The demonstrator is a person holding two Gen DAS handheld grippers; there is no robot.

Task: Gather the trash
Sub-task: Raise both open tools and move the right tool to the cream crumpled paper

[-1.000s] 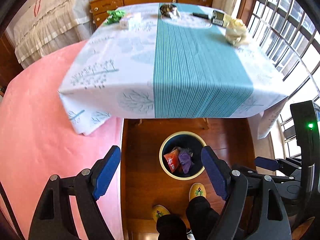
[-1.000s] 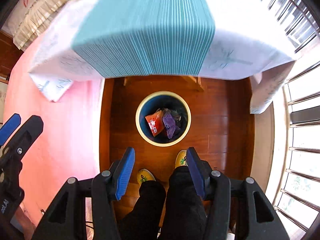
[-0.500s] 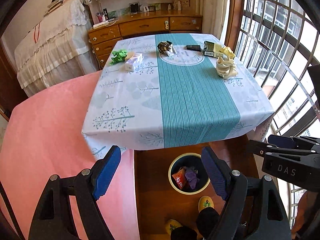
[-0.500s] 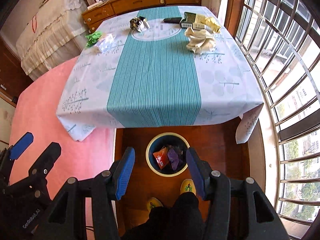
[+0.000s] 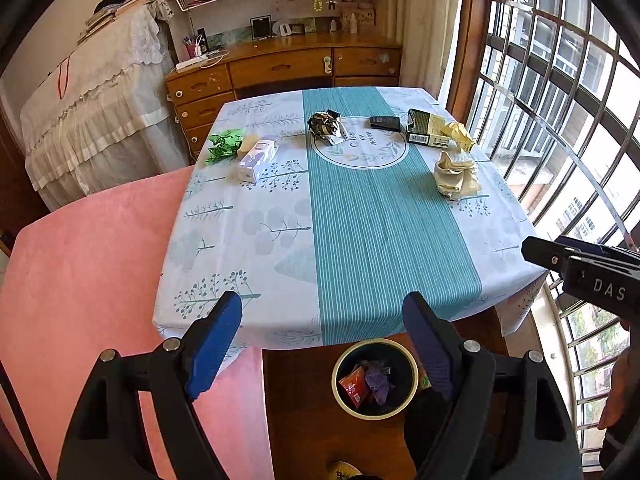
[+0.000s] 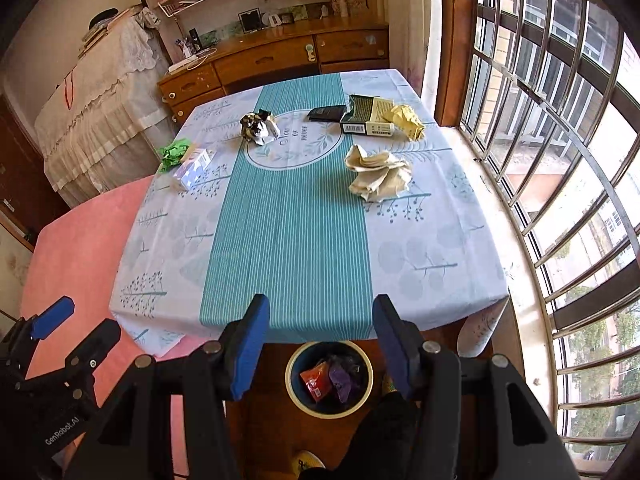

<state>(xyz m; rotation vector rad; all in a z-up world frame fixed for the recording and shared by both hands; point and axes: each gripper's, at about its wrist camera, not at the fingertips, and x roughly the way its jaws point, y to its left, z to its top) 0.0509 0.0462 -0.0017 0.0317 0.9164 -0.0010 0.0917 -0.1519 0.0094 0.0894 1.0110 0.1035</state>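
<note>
Nearby, pink bed (image 5: 80, 280) beside table (image 5: 360, 240), bin (image 5: 376, 376) below.

Bright daylight comes through the barred window (image 5: 560, 128) on the right; both views are sharp, with lines bending and corners going dark.

"DAS" on right gripper (image 5: 536, 252); "GenRobot.AI" on left gripper (image 6: 76, 328)

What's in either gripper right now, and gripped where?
Nothing. The left gripper and right gripper both stand open with bare pads. The crumpled trash still lies on the table; two wrappers are already in the bin.
</note>
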